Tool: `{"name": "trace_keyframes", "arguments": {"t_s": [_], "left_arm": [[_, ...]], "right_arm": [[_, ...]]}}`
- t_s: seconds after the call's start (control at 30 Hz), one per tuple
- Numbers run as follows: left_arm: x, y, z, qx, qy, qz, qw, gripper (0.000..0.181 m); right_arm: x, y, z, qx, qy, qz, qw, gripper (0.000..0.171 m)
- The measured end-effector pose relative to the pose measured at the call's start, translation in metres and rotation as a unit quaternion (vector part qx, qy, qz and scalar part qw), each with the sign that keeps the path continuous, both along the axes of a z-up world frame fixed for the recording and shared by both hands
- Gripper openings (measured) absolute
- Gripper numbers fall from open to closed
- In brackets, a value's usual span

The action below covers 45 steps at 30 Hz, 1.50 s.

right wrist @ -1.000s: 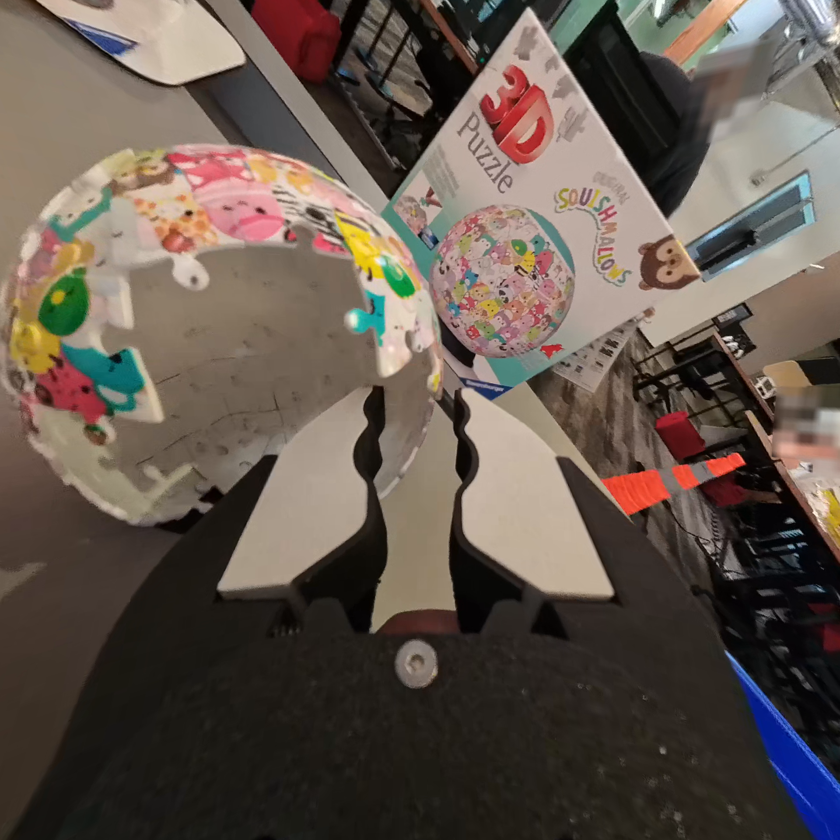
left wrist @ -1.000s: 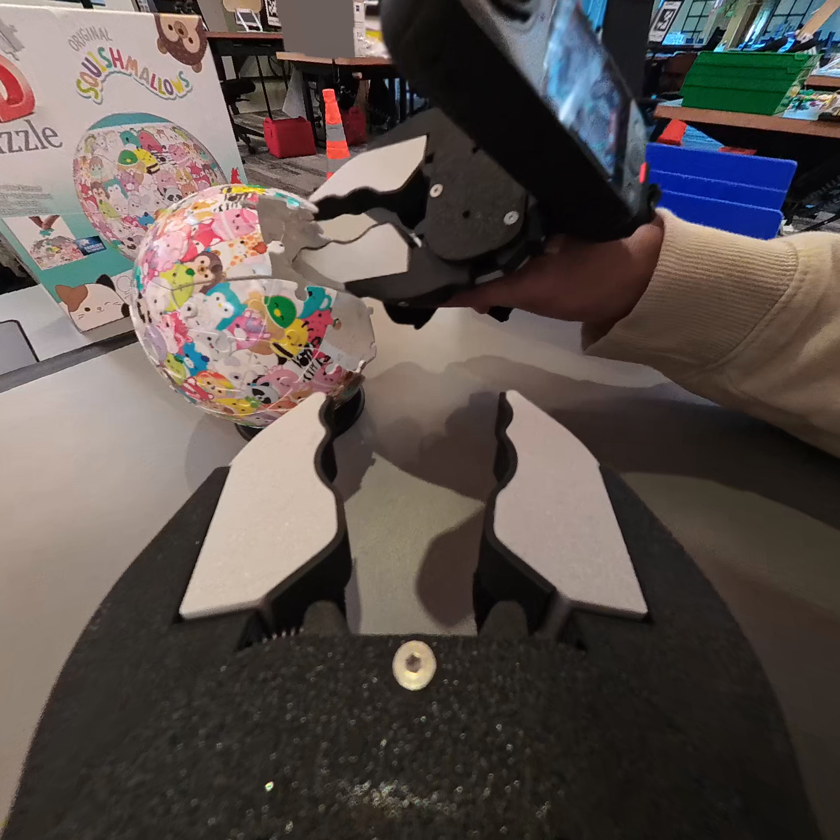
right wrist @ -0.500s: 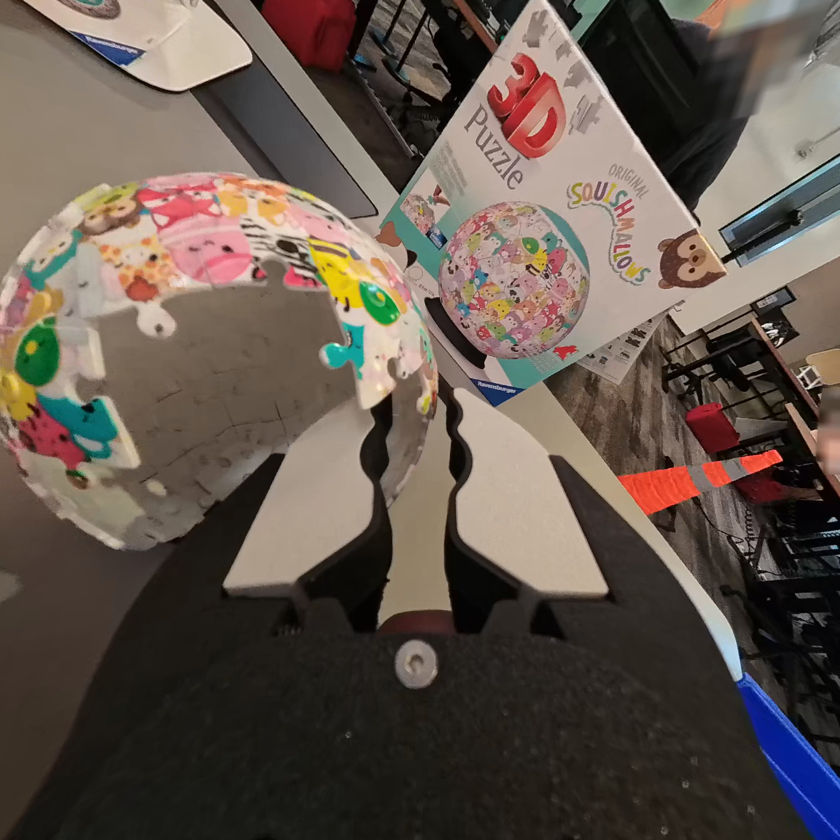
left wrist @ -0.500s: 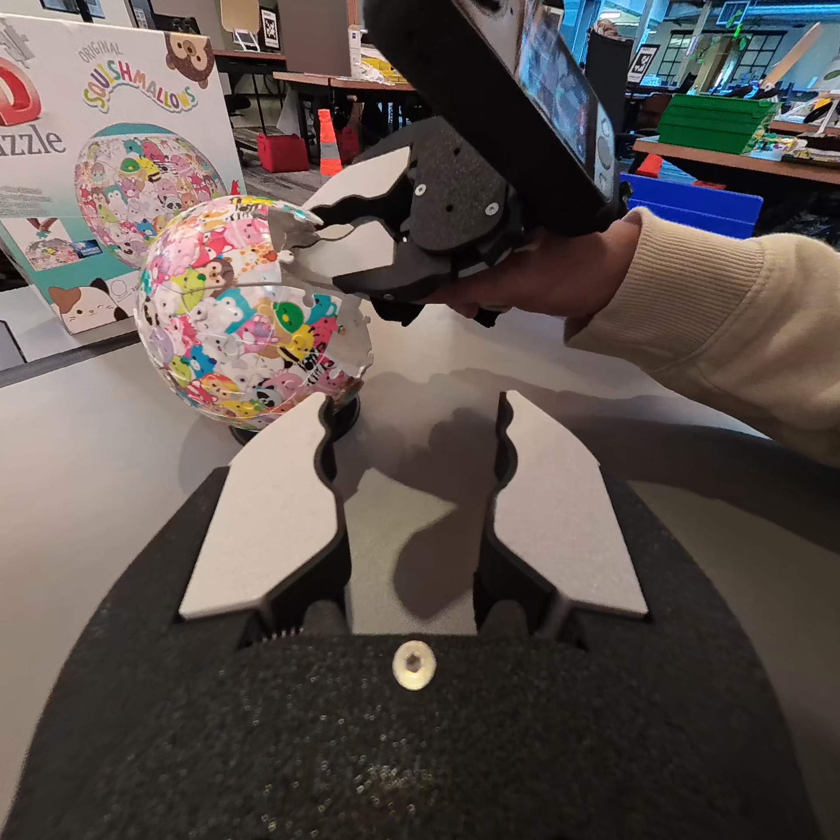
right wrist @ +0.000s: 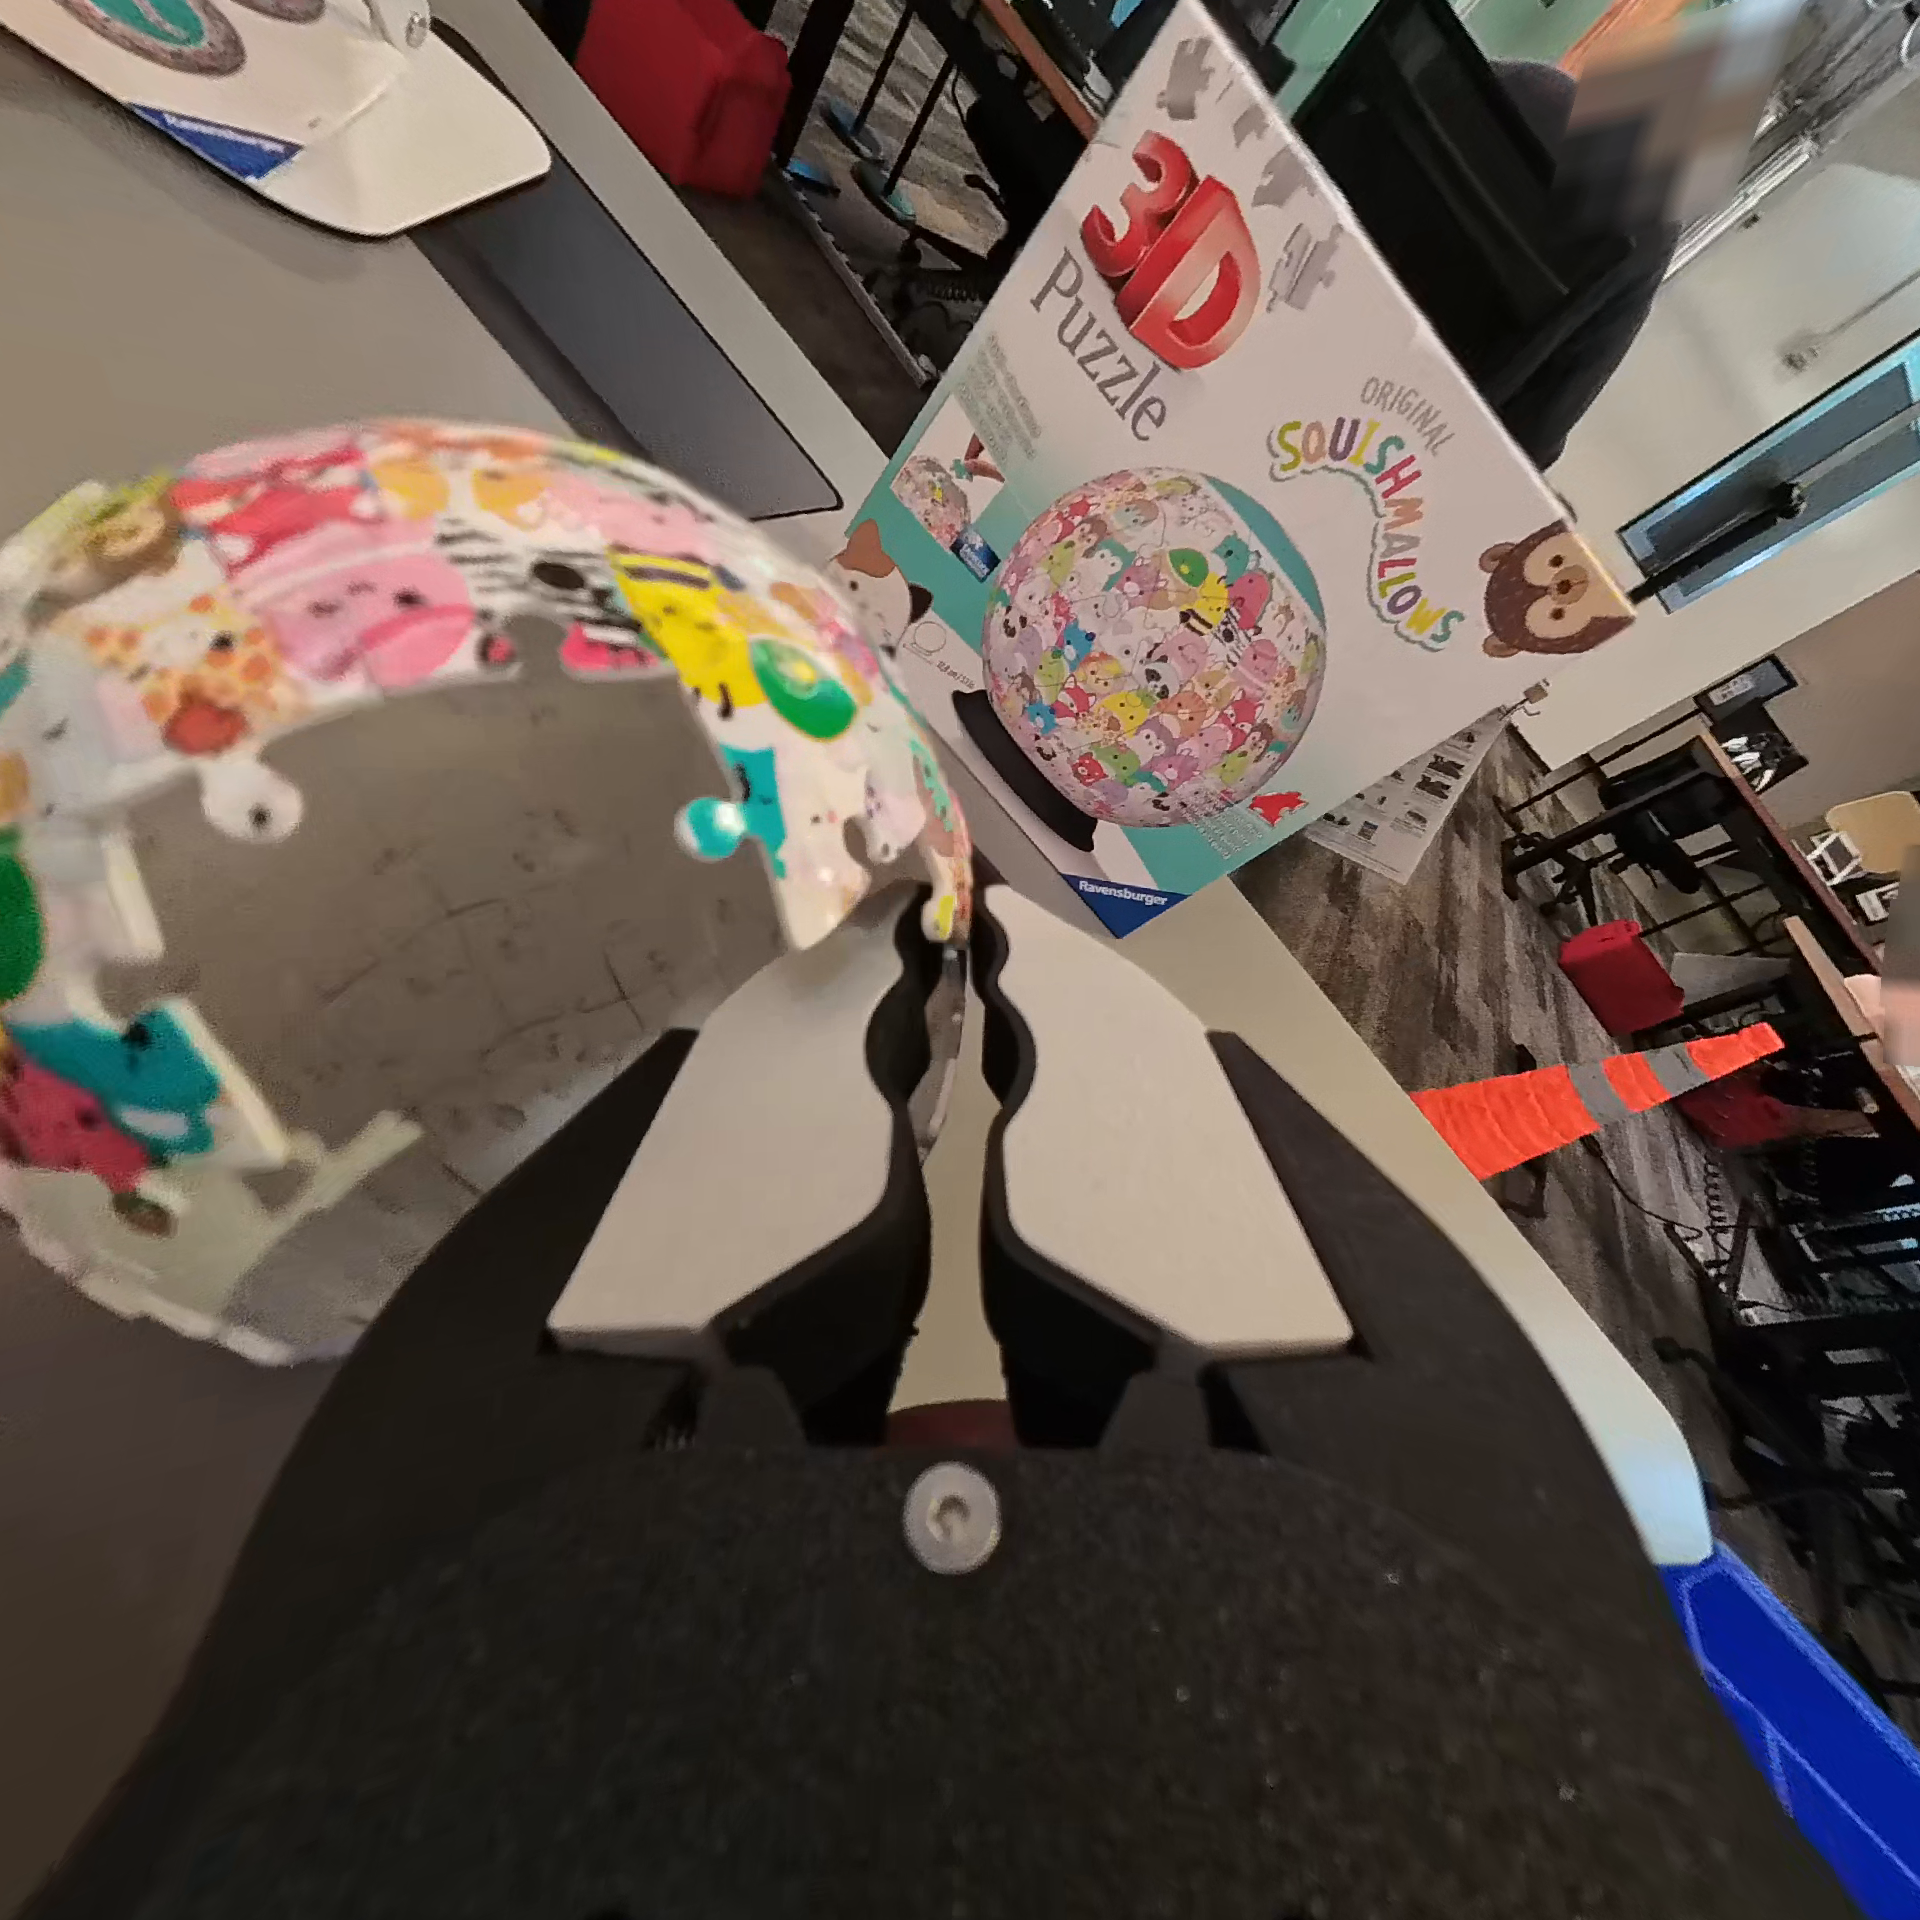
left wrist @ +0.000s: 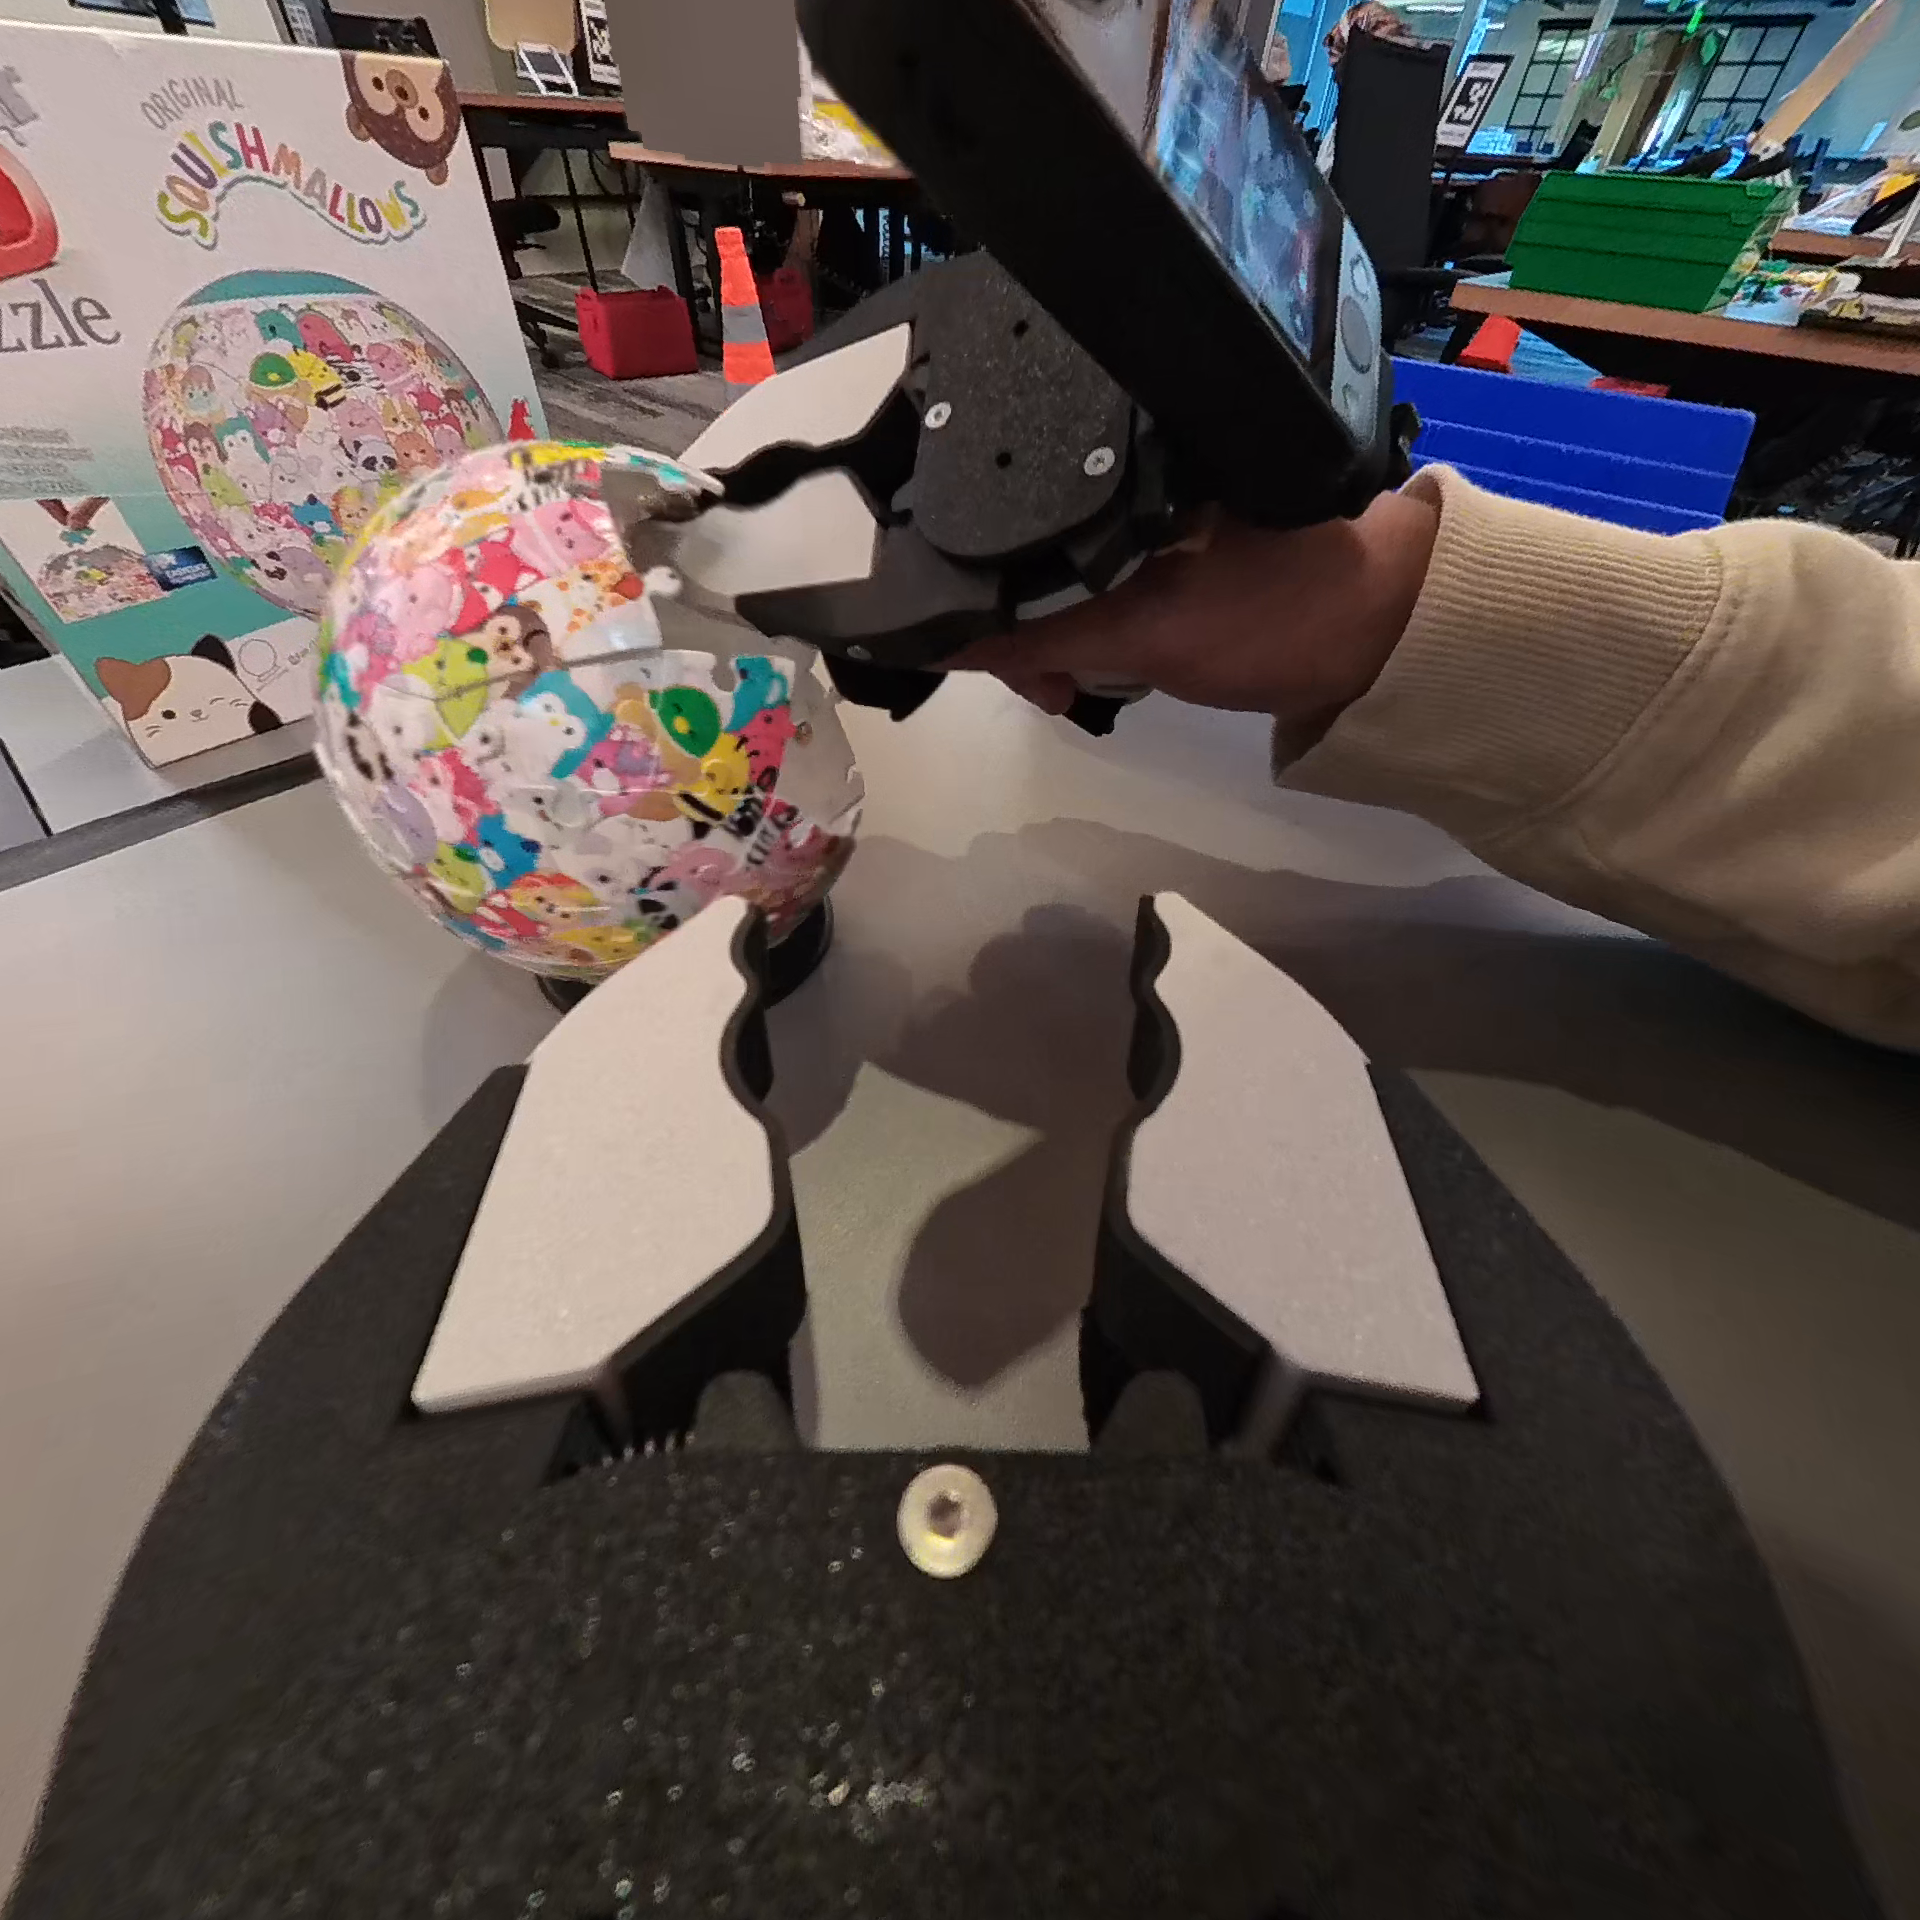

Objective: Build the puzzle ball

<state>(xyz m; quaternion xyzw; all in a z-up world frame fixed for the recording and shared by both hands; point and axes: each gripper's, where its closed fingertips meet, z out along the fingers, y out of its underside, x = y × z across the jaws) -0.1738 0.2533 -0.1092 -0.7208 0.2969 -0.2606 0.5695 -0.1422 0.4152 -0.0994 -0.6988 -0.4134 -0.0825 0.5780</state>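
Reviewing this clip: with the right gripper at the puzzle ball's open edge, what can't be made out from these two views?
- Left wrist view: the puzzle ball hides most of its black stand; the left gripper covers the rest.
- Left wrist view: the right gripper masks its fingertip contact with the ball's rim.
- Right wrist view: the ball's near shell is motion-blurred, so seams are unreadable.
- Both views: the ball's far side is hidden.
- Left wrist view: the puzzle box is cut by the left edge.
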Motion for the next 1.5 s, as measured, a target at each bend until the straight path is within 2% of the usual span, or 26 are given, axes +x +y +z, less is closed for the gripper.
{"name": "trace_keyframes", "arguments": {"t_s": [0.2,0.37,0.47,0.63,0.7,0.73,0.8,0.93,1.0,1.07,1.1,1.13,1.17,1.27,1.33,1.4,1.5], "left_arm": [[0.0,0.0,-0.001,0.0,0.002,0.0,1.0,0.066],[-0.002,0.001,0.002,-0.003,-0.011,0.003,1.0,0.066],[-0.004,0.002,0.003,-0.004,-0.016,0.006,1.0,0.067],[-0.008,0.008,0.004,-0.02,-0.035,0.009,0.999,0.073],[-0.009,0.016,-0.003,-0.039,-0.013,0.01,0.999,0.078],[-0.014,0.024,-0.008,-0.059,0.002,0.027,0.998,0.083],[-0.018,0.034,-0.01,-0.114,-0.022,0.032,0.993,0.097],[-0.019,0.052,-0.006,-0.217,-0.084,0.011,0.973,0.1],[-0.019,0.057,-0.008,-0.257,-0.068,0.001,0.964,0.108],[-0.02,0.062,-0.01,-0.267,-0.045,0.002,0.963,0.111],[-0.021,0.065,-0.012,-0.268,-0.034,0.005,0.963,0.111],[-0.02,0.066,-0.015,-0.277,-0.028,0.002,0.96,0.111],[-0.016,0.065,-0.017,-0.291,-0.032,-0.008,0.956,0.112],[-0.011,0.065,-0.019,-0.31,-0.044,-0.014,0.949,0.115],[-0.012,0.066,-0.021,-0.327,-0.04,-0.011,0.944,0.114],[-0.015,0.068,-0.021,-0.339,-0.032,-0.004,0.94,0.114],[-0.02,0.07,-0.02,-0.349,0.002,-0.005,0.937,0.111]], "right_arm": [[0.001,0.0,0.0,0.005,-0.006,0.001,1.0,0.006],[0.007,-0.011,-0.003,0.01,-0.019,0.012,1.0,0.03],[0.021,-0.029,-0.001,0.008,0.012,0.02,1.0,0.034],[0.049,-0.067,-0.022,-0.129,0.088,0.076,0.985,0.039],[0.052,-0.074,-0.024,-0.193,0.129,0.105,0.967,0.043],[0.05,-0.077,-0.027,-0.232,0.144,0.125,0.954,0.045],[0.055,-0.065,-0.032,-0.257,0.159,0.113,0.946,0.044],[0.049,-0.05,-0.049,-0.296,0.123,0.115,0.94,0.049],[0.044,-0.05,-0.044,-0.297,0.086,0.12,0.943,0.048],[0.049,-0.048,-0.033,-0.249,0.041,0.113,0.961,0.042],[0.049,-0.048,-0.031,-0.232,0.033,0.117,0.965,0.043],[0.046,-0.049,-0.033,-0.23,0.036,0.122,0.965,0.051],[0.041,-0.05,-0.037,-0.243,0.044,0.131,0.96,0.059],[0.026,-0.054,-0.039,-0.291,0.091,0.173,0.937,0.063],[0.025,-0.054,-0.038,-0.329,0.08,0.188,0.922,0.072],[0.031,-0.051,-0.036,-0.355,0.015,0.196,0.914,0.073],[0.042,-0.048,-0.014,-0.361,-0.112,0.236,0.895,0.07]]}}
